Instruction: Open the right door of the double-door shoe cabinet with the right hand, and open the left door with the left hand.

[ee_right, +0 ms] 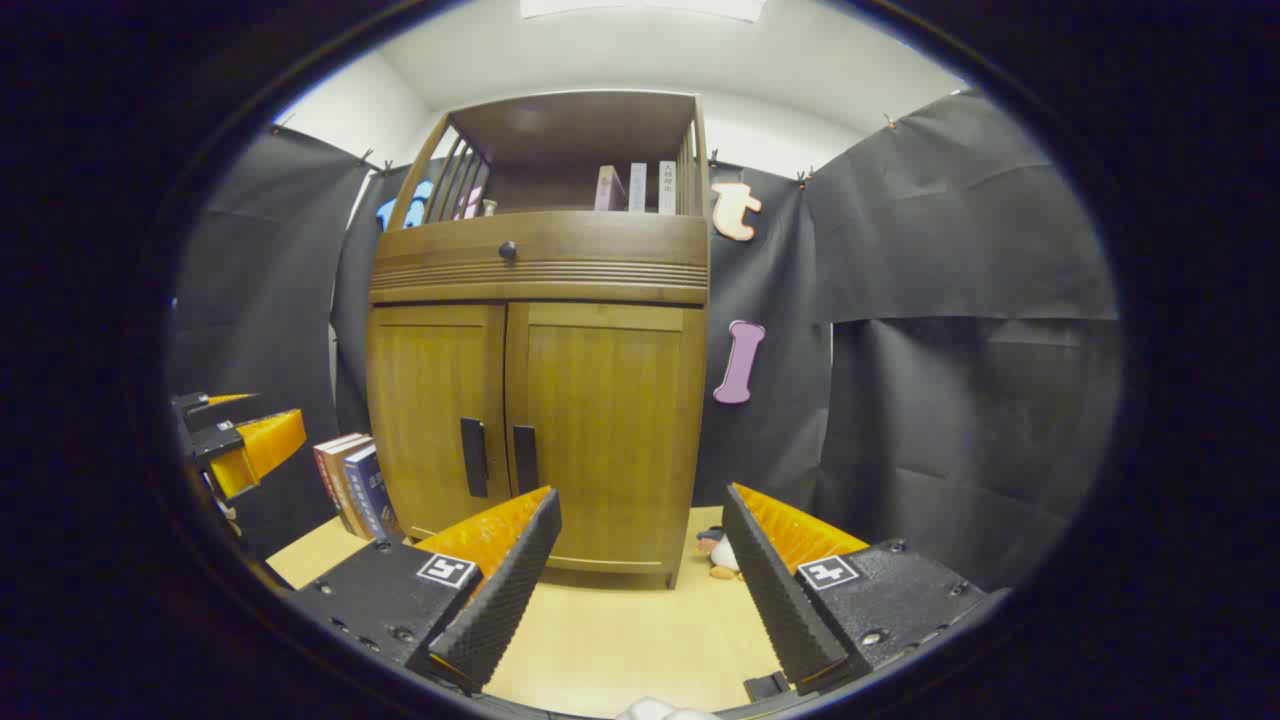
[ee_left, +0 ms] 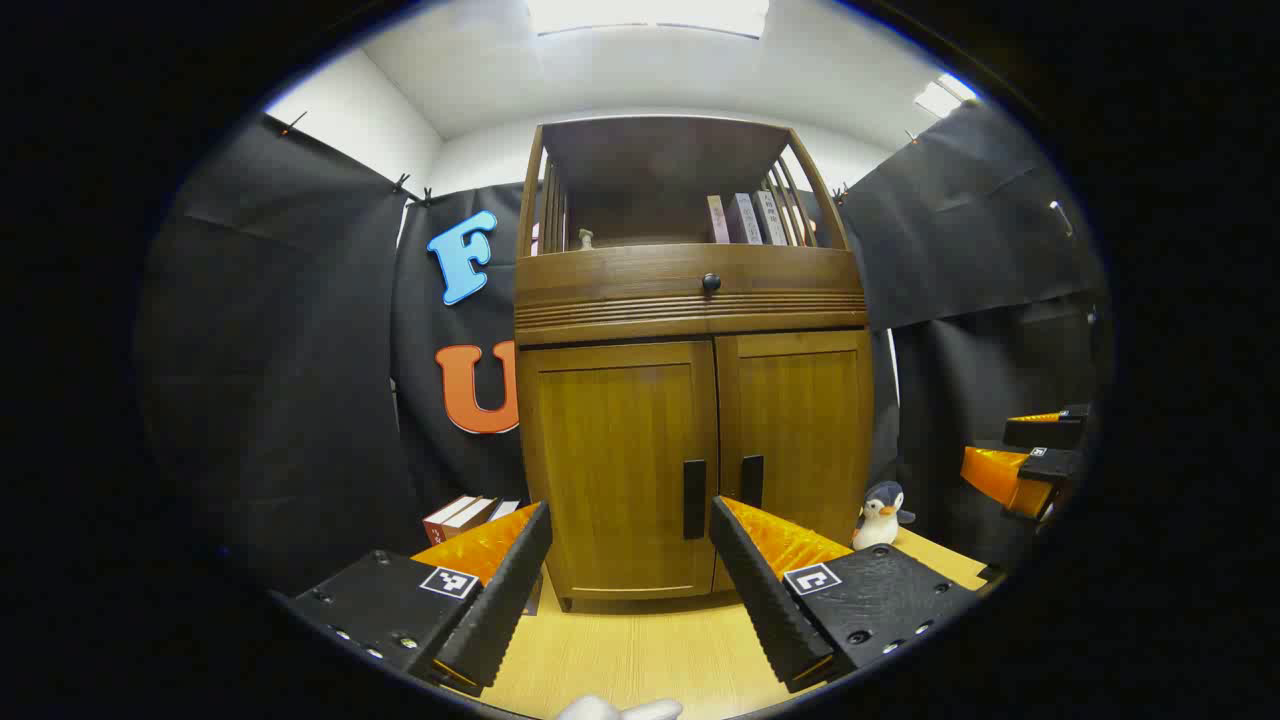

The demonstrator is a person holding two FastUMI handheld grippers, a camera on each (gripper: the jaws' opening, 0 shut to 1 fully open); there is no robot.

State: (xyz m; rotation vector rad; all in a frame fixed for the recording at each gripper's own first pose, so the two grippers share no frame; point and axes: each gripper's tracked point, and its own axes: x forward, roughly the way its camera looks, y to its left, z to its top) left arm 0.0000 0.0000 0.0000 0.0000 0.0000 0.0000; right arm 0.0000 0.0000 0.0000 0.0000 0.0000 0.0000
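Shoe cabinet (ee_left: 690, 400): wooden, double-door, standing upright on the pale wood counter (ee_left: 640, 650) against the black cloth wall. Both doors closed and flush.

Left door (ee_left: 615, 465): closed; dark vertical handle (ee_left: 694, 499) near the centre seam.

Right door (ee_right: 600, 430): closed; dark vertical handle (ee_right: 525, 458) just beside the seam, next to the left door's handle.

Drawer band above the doors: one small dark round knob (ee_left: 711, 282) at its middle.

Open top shelf: several books (ee_left: 745, 218) standing upright at one side; a small pale object at the other, too small to identify.

Left tool (ee_left: 630, 570): fingers spread wide, nothing between them, held in front of the cabinet and apart from it, aimed roughly at the centre seam and handles. Also seen at the left edge of the right gripper view.

Right tool (ee_right: 640, 560): fingers spread wide, nothing held, in front of the right door and clear of it. Also seen at the right edge of the left gripper view.

Penguin toy (ee_left: 882, 514): on the counter just beside the cabinet's right side.

Books on counter (ee_right: 350, 482): upright group beside the cabinet's left side.
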